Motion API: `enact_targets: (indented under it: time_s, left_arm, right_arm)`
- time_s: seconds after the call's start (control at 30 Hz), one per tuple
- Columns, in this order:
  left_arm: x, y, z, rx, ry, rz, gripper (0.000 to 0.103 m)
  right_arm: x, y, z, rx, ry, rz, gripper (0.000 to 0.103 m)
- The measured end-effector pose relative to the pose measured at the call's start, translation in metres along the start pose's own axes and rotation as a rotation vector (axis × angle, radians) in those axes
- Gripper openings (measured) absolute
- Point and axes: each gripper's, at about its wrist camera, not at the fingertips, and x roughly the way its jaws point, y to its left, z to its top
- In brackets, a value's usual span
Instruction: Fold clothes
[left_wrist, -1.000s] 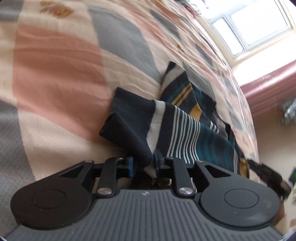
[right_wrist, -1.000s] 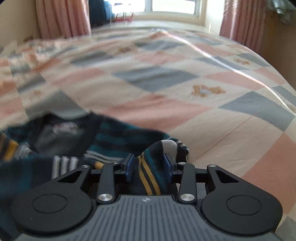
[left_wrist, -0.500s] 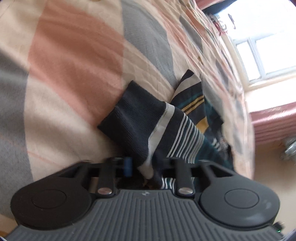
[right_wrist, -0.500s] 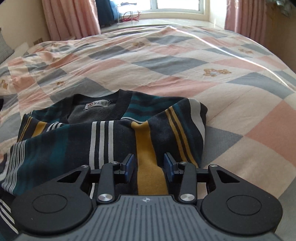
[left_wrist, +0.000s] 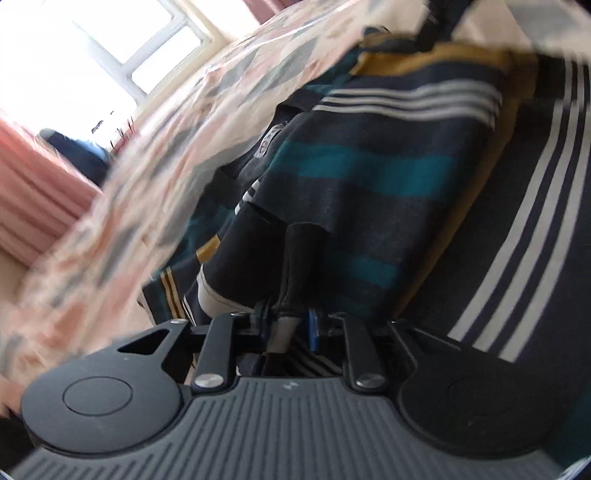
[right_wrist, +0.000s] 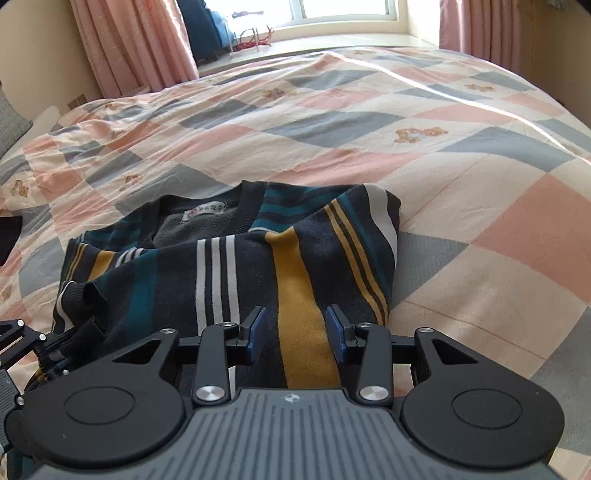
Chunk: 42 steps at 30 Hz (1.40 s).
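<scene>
A dark sweater (right_wrist: 221, 266) with teal, white and mustard stripes lies folded on the checked bedspread (right_wrist: 406, 147), its collar label (right_wrist: 205, 212) showing. My right gripper (right_wrist: 295, 330) hovers open over the near edge, and the mustard stripe runs flat under its gap. In the left wrist view the sweater (left_wrist: 369, 177) fills the frame. The ribbed sleeve cuff (left_wrist: 299, 258) stands between the jaws of my left gripper (left_wrist: 288, 326), which are opening, with a gap beside the cloth. That gripper (right_wrist: 62, 354) also shows at the right wrist view's lower left, by the cuff.
Pink curtains (right_wrist: 140, 44) flank a bright window (right_wrist: 343, 11) beyond the bed's far edge. A blue object (right_wrist: 207, 33) stands on the sill. A grey cushion (right_wrist: 11, 125) and a dark item (right_wrist: 9, 236) sit at the left edge. Open bedspread stretches right of the sweater.
The left gripper carried the sleeve cuff from the bare bedspread over the sweater's body. The right gripper let go of its fold and drew back; the sweater now lies flat.
</scene>
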Motion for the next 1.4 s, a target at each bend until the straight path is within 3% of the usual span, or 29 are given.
enact_targets:
  time_s: [0.07, 0.13, 0.23, 0.3, 0.4, 0.47, 0.53, 0.6, 0.67, 0.73, 0.77, 0.83, 0.9, 0.97, 1.03, 1.1, 1.17, 1.2, 1.3, 1.4]
  left_arm:
    - [-0.022, 0.034, -0.003, -0.178, -0.050, -0.159, 0.025]
    - [-0.040, 0.064, -0.006, -0.348, -0.105, -0.269, 0.021]
    - [-0.039, 0.094, -0.007, -0.556, -0.162, -0.285, 0.013]
    - [-0.016, 0.098, -0.003, -0.606, -0.150, -0.247, 0.008]
    - [0.043, 0.090, 0.001, -0.581, -0.045, -0.238, 0.008]
    - [0.055, 0.082, 0.003, -0.538, -0.029, -0.226, 0.006]
    - [0.040, 0.084, 0.007, -0.520, -0.065, -0.241, 0.007]
    - [0.015, 0.090, 0.006, -0.530, -0.149, -0.247, 0.009]
    - [0.007, 0.092, 0.007, -0.509, -0.177, -0.217, 0.011]
    - [0.026, 0.084, 0.009, -0.448, -0.118, -0.211, 0.013]
    - [0.041, 0.075, 0.009, -0.400, -0.073, -0.217, 0.013]
    - [0.048, 0.060, 0.009, -0.300, -0.063, -0.184, 0.012]
    - [0.032, 0.063, 0.012, -0.322, -0.112, -0.205, 0.013]
    - [0.015, 0.067, 0.006, -0.384, -0.152, -0.230, 0.015]
    - [0.020, 0.057, 0.001, -0.351, -0.090, -0.236, 0.019]
    - [0.026, 0.046, -0.003, -0.304, -0.031, -0.228, 0.020]
    - [0.013, 0.046, -0.001, -0.316, -0.045, -0.213, 0.020]
    - [0.002, 0.049, 0.000, -0.341, -0.061, -0.209, 0.019]
    - [-0.040, 0.052, -0.015, -0.396, -0.084, -0.175, 0.019]
    - [-0.091, 0.032, -0.047, -0.361, -0.054, -0.126, 0.019]
  right_arm:
    - [-0.008, 0.001, 0.000, -0.017, -0.022, 0.013, 0.040]
    - [-0.014, 0.005, -0.001, -0.050, -0.034, 0.024, 0.040]
    - [-0.017, 0.013, -0.004, -0.101, -0.046, 0.031, 0.040]
    - [-0.013, 0.016, -0.006, -0.122, -0.044, 0.026, 0.040]
    - [0.005, 0.016, -0.013, -0.147, -0.002, -0.002, 0.039]
    - [0.024, 0.015, -0.021, -0.170, 0.074, -0.044, 0.038]
    - [0.023, 0.016, -0.022, -0.184, 0.067, -0.043, 0.037]
    - [0.009, 0.019, -0.020, -0.199, 0.033, -0.050, 0.038]
    - [-0.008, 0.020, -0.022, -0.199, -0.019, -0.046, 0.038]
    - [-0.014, 0.019, -0.028, -0.197, -0.035, -0.048, 0.039]
    - [-0.010, 0.020, -0.032, -0.199, -0.007, -0.064, 0.040]
    - [0.003, 0.020, -0.041, -0.204, 0.043, -0.090, 0.040]
    - [0.007, 0.024, -0.044, -0.212, 0.065, -0.115, 0.040]
    - [-0.011, 0.030, -0.042, -0.224, 0.002, -0.107, 0.040]
    - [-0.027, 0.034, -0.042, -0.228, -0.045, -0.100, 0.046]
    - [-0.016, 0.032, -0.048, -0.229, 0.035, -0.106, 0.048]
    - [0.005, 0.031, -0.056, -0.253, 0.137, -0.121, 0.047]
    - [0.005, 0.032, -0.057, -0.270, 0.142, -0.121, 0.047]
    - [-0.025, 0.037, -0.059, -0.301, 0.054, -0.082, 0.047]
    - [-0.067, 0.034, -0.075, -0.300, 0.001, -0.041, 0.047]
